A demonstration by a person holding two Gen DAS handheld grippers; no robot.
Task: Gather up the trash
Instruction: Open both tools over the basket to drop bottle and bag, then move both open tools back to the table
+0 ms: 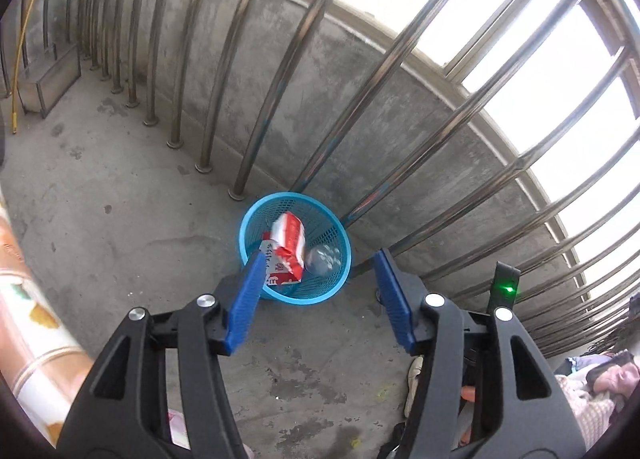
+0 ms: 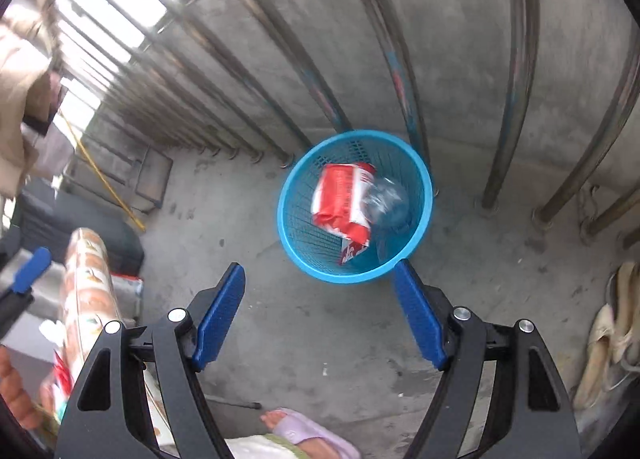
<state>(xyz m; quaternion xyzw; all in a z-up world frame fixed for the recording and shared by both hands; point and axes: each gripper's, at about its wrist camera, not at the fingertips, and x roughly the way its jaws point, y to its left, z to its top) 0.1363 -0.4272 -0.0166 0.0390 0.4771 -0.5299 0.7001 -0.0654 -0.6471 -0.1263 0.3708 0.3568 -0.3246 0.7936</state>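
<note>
A blue mesh waste basket [image 1: 338,283] [image 2: 416,163] stands on the concrete floor against the railing. Inside it lie a red and white carton [image 1: 289,243] [image 2: 340,199] and a clear crumpled plastic bottle [image 1: 326,259] [image 2: 388,199]. My left gripper [image 1: 320,271] hovers above the basket's near rim, its blue fingers [image 1: 244,299] spread with nothing between them. My right gripper [image 2: 320,279] also hangs over the near rim, open and empty. The left gripper's blue fingertip [image 2: 30,269] shows at the left edge of the right wrist view.
Steel railing bars [image 1: 280,71] on a low concrete wall [image 2: 452,31] close the far side. A person's patterned sleeve [image 1: 36,323] [image 2: 86,287], a foot in a lilac slipper [image 2: 308,433], pale shoes [image 2: 608,339], a yellow stick [image 2: 104,179] and a metal box [image 1: 52,79] lie around.
</note>
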